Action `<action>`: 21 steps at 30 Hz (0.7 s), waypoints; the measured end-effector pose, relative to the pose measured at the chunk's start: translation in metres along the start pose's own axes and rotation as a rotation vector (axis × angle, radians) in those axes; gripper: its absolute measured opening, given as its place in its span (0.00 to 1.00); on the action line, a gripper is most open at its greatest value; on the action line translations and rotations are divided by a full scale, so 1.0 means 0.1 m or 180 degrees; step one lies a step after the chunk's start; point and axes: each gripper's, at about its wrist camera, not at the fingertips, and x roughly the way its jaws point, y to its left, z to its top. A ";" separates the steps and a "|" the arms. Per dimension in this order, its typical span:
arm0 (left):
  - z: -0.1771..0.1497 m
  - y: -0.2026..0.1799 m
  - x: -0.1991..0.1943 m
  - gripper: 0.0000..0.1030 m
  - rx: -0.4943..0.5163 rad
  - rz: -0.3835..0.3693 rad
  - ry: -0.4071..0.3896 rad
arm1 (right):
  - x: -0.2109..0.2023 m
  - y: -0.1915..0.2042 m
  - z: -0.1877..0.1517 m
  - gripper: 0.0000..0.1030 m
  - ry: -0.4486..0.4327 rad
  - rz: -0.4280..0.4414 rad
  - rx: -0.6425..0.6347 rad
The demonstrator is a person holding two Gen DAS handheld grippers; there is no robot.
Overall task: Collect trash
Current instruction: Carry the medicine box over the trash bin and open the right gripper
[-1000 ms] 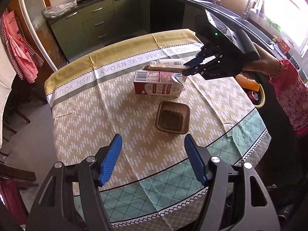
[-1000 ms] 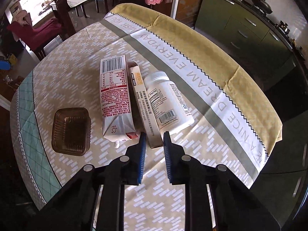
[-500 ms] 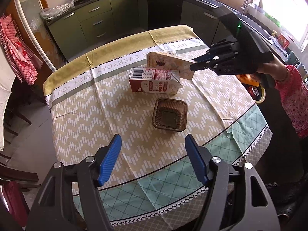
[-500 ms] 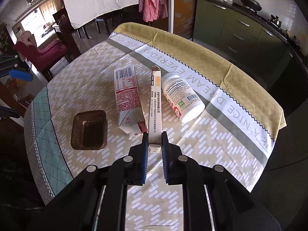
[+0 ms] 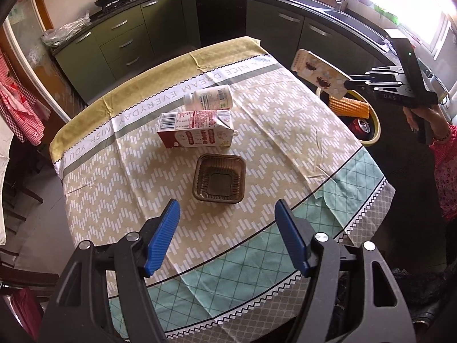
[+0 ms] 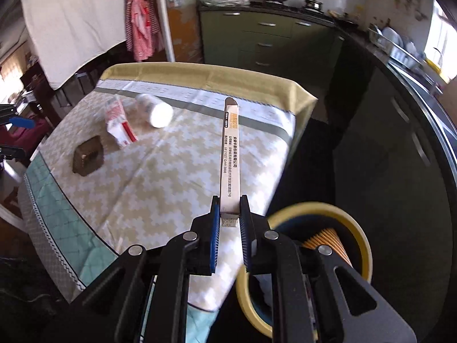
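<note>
My right gripper (image 6: 230, 224) is shut on one end of a flat cardboard box (image 6: 230, 154), holding it up past the table's right edge, above a yellow-rimmed bin (image 6: 358, 228). In the left wrist view that box (image 5: 317, 72) hangs over the bin (image 5: 377, 125) from the right gripper (image 5: 347, 85). My left gripper (image 5: 227, 237) is open above the near part of the table with nothing between its fingers. A milk carton (image 5: 195, 129), a white bottle (image 5: 209, 99) and a brown plastic tray (image 5: 219, 179) lie on the tablecloth (image 5: 285, 143).
The bin holds an orange ribbed piece (image 5: 348, 108) and a red can (image 5: 360, 125). Green kitchen cabinets (image 5: 120, 43) and a dark counter run behind and right of the table. A person's hand and red sleeve (image 5: 445, 165) are at the right.
My right gripper closed on the flat box, lifted it off the table and swung it right, out over the bin. The left gripper drifted slightly; carton, bottle and tray stayed put.
</note>
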 end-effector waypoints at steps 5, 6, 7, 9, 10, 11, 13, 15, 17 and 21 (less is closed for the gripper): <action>0.12 -0.17 0.05 0.64 0.0108 -0.0021 0.0011 | -0.08 -0.61 -0.55 0.14 0.0134 -0.0304 0.0449; 0.14 -0.20 0.06 0.64 0.0127 -0.0019 0.0014 | -0.07 -0.69 -0.64 0.14 0.0155 -0.0315 0.0519; 0.16 -0.23 0.07 0.64 0.0148 -0.0016 0.0017 | -0.06 -0.76 -0.71 0.14 0.0174 -0.0313 0.0573; 0.20 -0.28 0.07 0.64 0.0184 -0.0009 0.0024 | 0.01 -0.88 -0.81 0.15 0.0221 -0.0309 0.0660; 0.21 -0.31 0.07 0.64 0.0202 -0.0003 0.0025 | 0.07 -0.92 -0.85 0.15 0.0276 -0.0294 0.0700; 0.22 -0.32 0.07 0.64 0.0217 0.0001 0.0025 | 0.13 -0.97 -0.87 0.26 0.0335 -0.0294 0.0734; 0.23 -0.35 0.07 0.64 0.0245 0.0018 0.0023 | 0.18 -1.01 -0.90 0.46 0.0315 -0.0370 0.0755; 0.24 -0.33 0.08 0.67 0.0246 0.0044 0.0035 | 0.19 -1.04 -0.91 0.46 0.0268 -0.0300 0.0841; 0.25 -0.28 0.10 0.68 0.0240 0.0034 0.0047 | 0.17 -1.02 -0.89 0.46 0.0208 -0.0249 0.0868; 0.26 -0.08 0.22 0.69 0.0041 0.0008 0.0157 | 0.14 -0.91 -0.85 0.46 0.0214 -0.0223 0.0817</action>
